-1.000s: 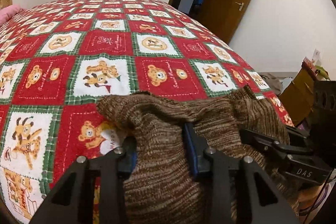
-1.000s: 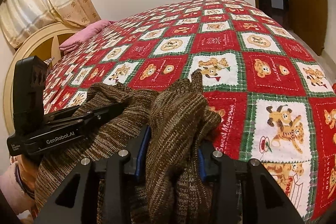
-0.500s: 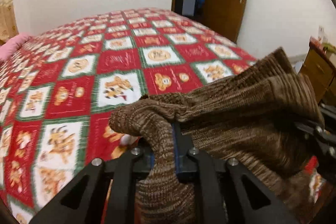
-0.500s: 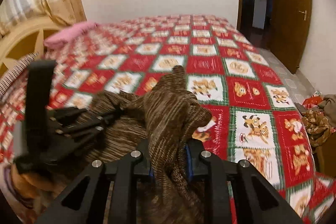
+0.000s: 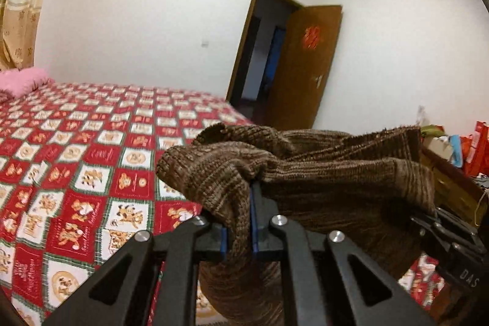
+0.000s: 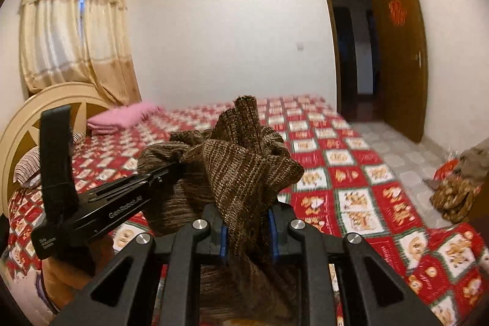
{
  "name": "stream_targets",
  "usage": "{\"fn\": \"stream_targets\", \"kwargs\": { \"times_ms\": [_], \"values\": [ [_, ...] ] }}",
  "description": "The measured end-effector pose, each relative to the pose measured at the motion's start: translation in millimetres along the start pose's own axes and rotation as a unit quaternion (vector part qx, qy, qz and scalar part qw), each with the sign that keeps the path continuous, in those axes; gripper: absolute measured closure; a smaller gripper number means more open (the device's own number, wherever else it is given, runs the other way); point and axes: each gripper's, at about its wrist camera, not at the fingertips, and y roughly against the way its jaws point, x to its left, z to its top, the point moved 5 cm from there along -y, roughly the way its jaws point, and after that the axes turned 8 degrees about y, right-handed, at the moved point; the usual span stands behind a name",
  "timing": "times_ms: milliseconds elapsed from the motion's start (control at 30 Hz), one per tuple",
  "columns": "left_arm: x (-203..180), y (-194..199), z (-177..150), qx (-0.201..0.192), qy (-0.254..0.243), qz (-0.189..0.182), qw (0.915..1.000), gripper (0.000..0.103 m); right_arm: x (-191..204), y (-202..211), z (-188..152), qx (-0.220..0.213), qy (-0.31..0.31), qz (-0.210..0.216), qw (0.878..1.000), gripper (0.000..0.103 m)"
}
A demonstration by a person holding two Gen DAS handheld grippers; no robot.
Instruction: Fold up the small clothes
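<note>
The left claw (image 5: 238, 222) was clamped narrowly on a fold of the brown knit garment (image 5: 305, 173), the cloth pinched between its blue-lined pads and hanging down below them. The right claw (image 6: 247, 229) gripped another bunch of the same garment (image 6: 241, 164), its blue-edged jaws a little wider and pressed against a thicker wad of knit that stood up in a peak above them. The garment stretched between the two claws, held up in the air over the near edge of the bed (image 5: 91, 148) rather than lying on it, with a slack pouch sagging beneath the left claw. In the right wrist view the left claw's black body (image 6: 101, 203) came in from the left, its tip buried in the knit. The bed carried a red, green and white patchwork cover with bear prints. A pink pillow (image 6: 122, 116) lay at the bed's far head end beside a cream headboard (image 6: 27, 124), under beige curtains (image 6: 76, 29). Beyond the bed's far corner a brown wooden door (image 5: 302, 66) stood open, a red ornament on it.
</note>
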Motion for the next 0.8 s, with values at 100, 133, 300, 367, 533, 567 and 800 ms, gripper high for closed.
{"fn": "stream_targets", "kwargs": {
  "times_ms": [100, 133, 300, 367, 533, 567, 800],
  "values": [
    [-11, 31, 13, -0.012, 0.002, -0.032, 0.9994, 0.092, 9, 39, 12, -0.027, 0.015, -0.004, 1.000, 0.083],
    [-15, 40, 17, -0.016, 0.001, -0.040, 0.9991, 0.092, 11, 51, 15, -0.033, 0.017, -0.005, 0.999, 0.083],
    [-45, 86, 29, -0.027, -0.028, -0.074, 0.9965, 0.092, 7, 112, 29, -0.054, 0.008, -0.008, 0.998, 0.083],
    [-55, 96, 25, -0.021, -0.032, -0.088, 0.9954, 0.092, 2, 131, 27, -0.056, 0.002, -0.012, 0.998, 0.083],
    [-78, 89, -9, 0.018, -0.044, -0.116, 0.9922, 0.092, -21, 164, 5, -0.033, -0.021, -0.030, 0.999, 0.083],
    [-81, 81, -17, 0.028, -0.045, -0.119, 0.9915, 0.092, -26, 167, -1, -0.027, -0.022, -0.038, 0.999, 0.083],
    [-91, -7, -58, 0.084, -0.044, -0.128, 0.9873, 0.092, -93, 133, -50, 0.032, -0.040, -0.112, 0.992, 0.083]
  ]
}}
